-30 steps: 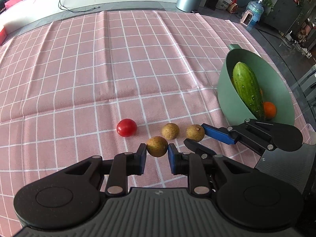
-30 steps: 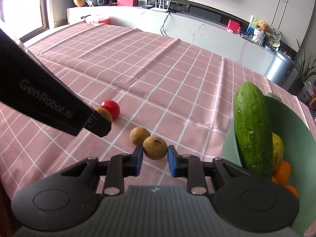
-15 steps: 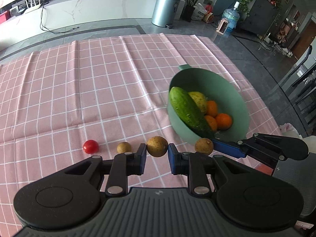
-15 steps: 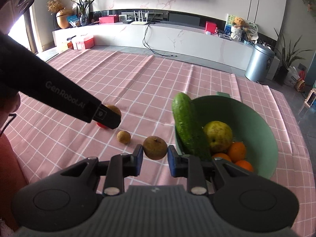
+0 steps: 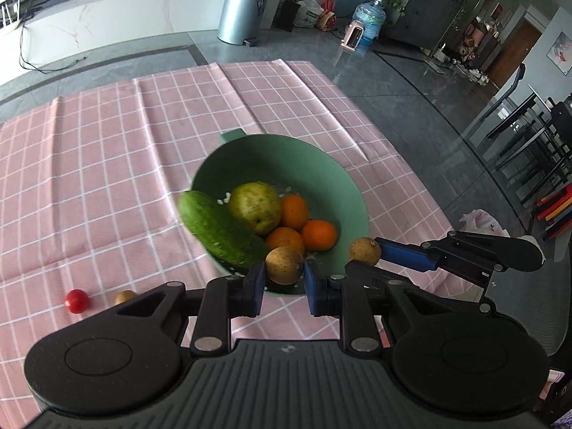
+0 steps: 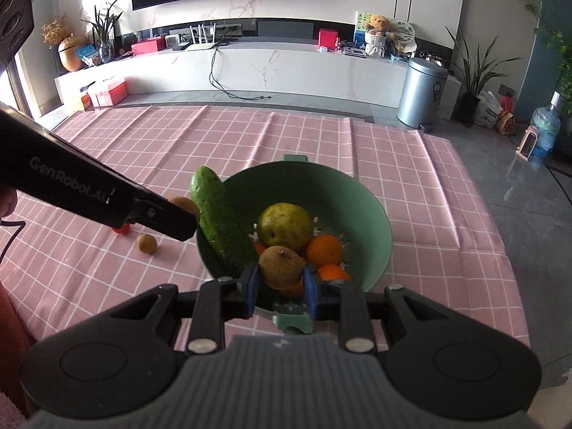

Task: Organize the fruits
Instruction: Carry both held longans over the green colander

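Each claw, left [image 5: 284, 282] and right [image 6: 279, 289], grips a longan over our part-filled bowl [image 6: 371, 207]; a tomato [image 5: 77, 301] and one longan [image 6: 147, 243] remain on the tabletop [image 6: 422, 186].

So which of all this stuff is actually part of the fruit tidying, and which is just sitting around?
Part of the job:
- left gripper holding a longan
- right gripper holding another longan
- green bowl with cucumber, pear and oranges
- loose longan and cherry tomato on the cloth

Just lying about:
- trash can
- water jug
- teddy bear
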A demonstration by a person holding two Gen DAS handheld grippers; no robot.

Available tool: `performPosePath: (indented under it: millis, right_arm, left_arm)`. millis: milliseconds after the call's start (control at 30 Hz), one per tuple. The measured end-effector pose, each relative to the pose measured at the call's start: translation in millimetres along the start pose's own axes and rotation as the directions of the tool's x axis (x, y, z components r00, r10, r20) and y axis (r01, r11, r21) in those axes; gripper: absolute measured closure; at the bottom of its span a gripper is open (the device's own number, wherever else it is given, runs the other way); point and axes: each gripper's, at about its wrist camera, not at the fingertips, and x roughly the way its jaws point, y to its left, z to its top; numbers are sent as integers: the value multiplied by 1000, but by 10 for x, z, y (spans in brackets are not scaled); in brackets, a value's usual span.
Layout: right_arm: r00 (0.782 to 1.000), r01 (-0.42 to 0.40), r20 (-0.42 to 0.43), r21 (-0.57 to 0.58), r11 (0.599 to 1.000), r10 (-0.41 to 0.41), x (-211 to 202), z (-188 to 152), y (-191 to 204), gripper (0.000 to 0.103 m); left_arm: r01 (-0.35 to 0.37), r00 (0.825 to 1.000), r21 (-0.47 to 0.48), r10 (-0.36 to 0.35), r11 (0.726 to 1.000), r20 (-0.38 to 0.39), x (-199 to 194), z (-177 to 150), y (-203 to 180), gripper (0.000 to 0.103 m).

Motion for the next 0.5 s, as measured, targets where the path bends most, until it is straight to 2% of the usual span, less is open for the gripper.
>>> performPosePath:
  millis: [267,400,500]
  right_arm:
    - [999,-25,-37,50,998,27,144,-8,-267,80]
    - [997,-42,-69,26,999,44,256,8,-306,80]
    - [991,-78,-112,1,997,78,353,29,-325,80]
  left_arm:
    - [5,998,-25,-6,1000,-62,352,102,-63,77]
    - [48,993,-57,-54,997,-102,495,167,-61,77]
    - [35,989,-76,-45,996,-137,596,191,-53,77]
